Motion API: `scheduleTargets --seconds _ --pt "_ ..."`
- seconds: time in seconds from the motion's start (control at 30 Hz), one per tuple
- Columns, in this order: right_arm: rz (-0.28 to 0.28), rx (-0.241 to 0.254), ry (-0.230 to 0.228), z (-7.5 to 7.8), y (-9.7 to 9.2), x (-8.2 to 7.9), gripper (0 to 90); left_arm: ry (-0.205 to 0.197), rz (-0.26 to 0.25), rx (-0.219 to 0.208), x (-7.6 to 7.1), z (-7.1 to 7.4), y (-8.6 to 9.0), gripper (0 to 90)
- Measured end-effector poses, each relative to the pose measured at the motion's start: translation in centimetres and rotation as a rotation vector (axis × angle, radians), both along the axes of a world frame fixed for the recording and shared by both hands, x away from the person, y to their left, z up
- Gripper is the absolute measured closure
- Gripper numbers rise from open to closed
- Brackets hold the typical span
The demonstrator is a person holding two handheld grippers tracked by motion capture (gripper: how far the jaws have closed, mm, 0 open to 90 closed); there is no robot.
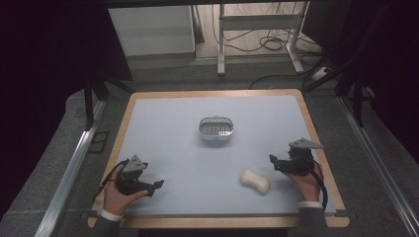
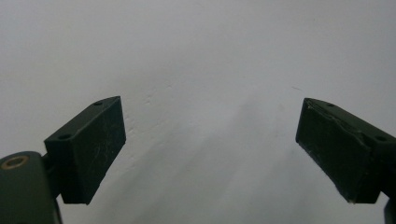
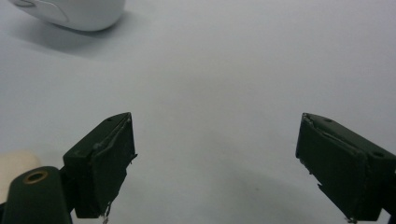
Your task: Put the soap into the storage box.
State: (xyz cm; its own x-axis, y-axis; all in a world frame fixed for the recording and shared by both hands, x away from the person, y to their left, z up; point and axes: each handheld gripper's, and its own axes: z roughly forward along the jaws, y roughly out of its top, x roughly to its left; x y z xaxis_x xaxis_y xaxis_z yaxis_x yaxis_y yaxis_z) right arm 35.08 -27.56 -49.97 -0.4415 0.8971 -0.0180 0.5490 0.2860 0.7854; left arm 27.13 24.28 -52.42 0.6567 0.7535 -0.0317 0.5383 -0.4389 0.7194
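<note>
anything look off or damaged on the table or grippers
Nothing spilled or askew: the soap and the soap dish sit apart on the mat. The one oddity is the right gripper: its pads look frayed and peeling at the edges.

Your mat [image 1: 163, 128] lies bare on the left and far side. Only the white dish [image 1: 216, 128] mid-table and the cream soap [image 1: 255, 181] near your right hand [image 1: 307, 183] obstruct.

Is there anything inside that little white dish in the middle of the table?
Empty, it seems. From the high view the white dish shows just a dark ribbed floor, and the cream soap-like bar lies apart on the table.
</note>
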Motion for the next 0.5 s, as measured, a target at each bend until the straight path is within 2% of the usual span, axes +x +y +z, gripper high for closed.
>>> scheduleTargets --seconds 0.1,0.2,0.5 --pt "0.002 -0.006 -0.003 0.06 0.01 -0.13 11.8 -0.001 -0.002 -0.001 0.0 -0.04 -0.01 8.8" --pt "0.002 0.024 -0.018 0.22 0.04 -0.29 12.9 0.003 -0.013 -0.005 0.01 -0.09 -0.11 8.8" --pt "-0.001 0.006 -0.008 -0.02 0.09 -0.1 13.0 0.007 -0.014 -0.007 0.1 -0.16 -0.18 8.8"
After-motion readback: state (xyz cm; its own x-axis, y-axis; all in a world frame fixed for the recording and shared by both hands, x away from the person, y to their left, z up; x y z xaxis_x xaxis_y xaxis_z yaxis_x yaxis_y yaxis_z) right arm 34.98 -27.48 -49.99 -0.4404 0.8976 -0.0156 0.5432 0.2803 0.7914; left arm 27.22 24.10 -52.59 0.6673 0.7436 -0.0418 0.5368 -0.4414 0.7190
